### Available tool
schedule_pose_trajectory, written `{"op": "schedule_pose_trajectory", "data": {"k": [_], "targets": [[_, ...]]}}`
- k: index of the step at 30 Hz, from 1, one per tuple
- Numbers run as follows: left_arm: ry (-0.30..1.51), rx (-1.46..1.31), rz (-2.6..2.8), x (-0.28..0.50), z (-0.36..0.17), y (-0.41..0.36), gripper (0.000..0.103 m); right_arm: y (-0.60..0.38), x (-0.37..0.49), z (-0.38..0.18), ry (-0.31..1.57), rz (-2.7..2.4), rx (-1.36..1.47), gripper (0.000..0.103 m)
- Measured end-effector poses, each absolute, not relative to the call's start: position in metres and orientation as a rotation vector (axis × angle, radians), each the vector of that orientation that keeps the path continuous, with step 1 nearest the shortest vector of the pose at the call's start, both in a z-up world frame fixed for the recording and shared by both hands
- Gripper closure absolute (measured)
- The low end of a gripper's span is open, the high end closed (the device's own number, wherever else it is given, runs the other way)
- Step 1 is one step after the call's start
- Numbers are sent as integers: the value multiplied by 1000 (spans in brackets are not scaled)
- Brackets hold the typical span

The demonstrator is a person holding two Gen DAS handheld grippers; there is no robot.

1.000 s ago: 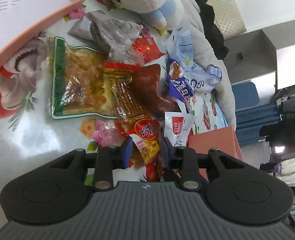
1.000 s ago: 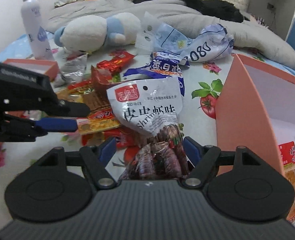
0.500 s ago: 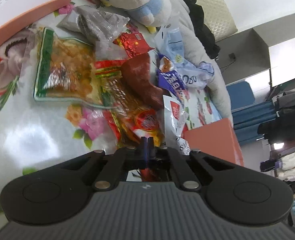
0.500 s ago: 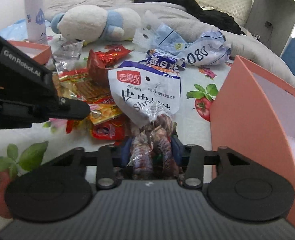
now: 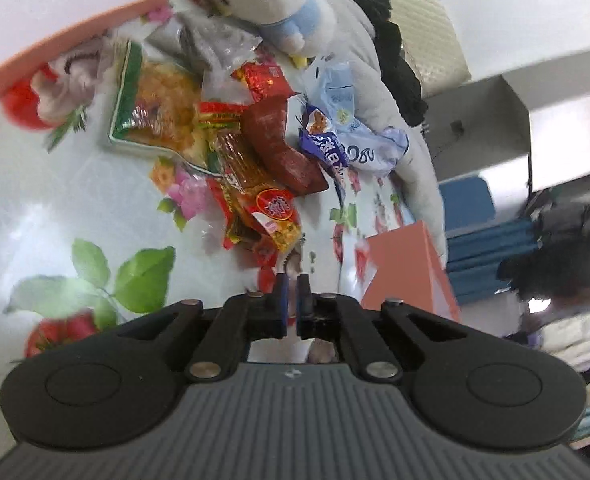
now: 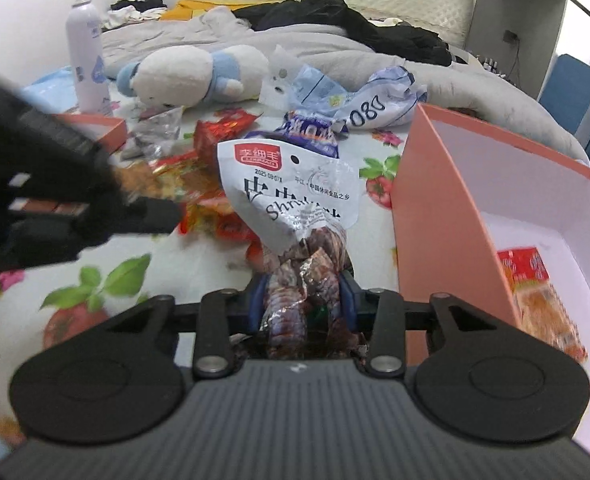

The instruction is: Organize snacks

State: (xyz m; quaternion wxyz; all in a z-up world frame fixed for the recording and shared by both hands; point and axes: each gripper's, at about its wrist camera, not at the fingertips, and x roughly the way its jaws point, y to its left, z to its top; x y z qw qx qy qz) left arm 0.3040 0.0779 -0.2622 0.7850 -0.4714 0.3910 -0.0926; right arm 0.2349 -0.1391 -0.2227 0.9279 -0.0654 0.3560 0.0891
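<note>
the right gripper [image 6: 302, 300] is clenching the shrimp bag [image 6: 291, 200] by its lower end, so it is standing clear of the pile; the left gripper [image 5: 293, 296] is opening slightly, nothing visibly between; the orange box [image 6: 447, 216], just right, is probably where it belongs.

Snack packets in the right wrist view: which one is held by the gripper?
The white shrimp packet with the red logo. The right gripper pinches its lower end and it stands up; the other packets lie on the flowered tablecloth.
</note>
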Motion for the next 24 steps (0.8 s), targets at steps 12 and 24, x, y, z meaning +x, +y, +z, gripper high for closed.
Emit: {"op": "schedule_pose_trajectory", "data": {"k": [12,24], "targets": [[853,-1147,-88,354,-281,71,52,-170,222,-226,798,167,152,62],[912,-1201,43,372,-298,68,62,-174,216,-227,796,212,179,62]]}}
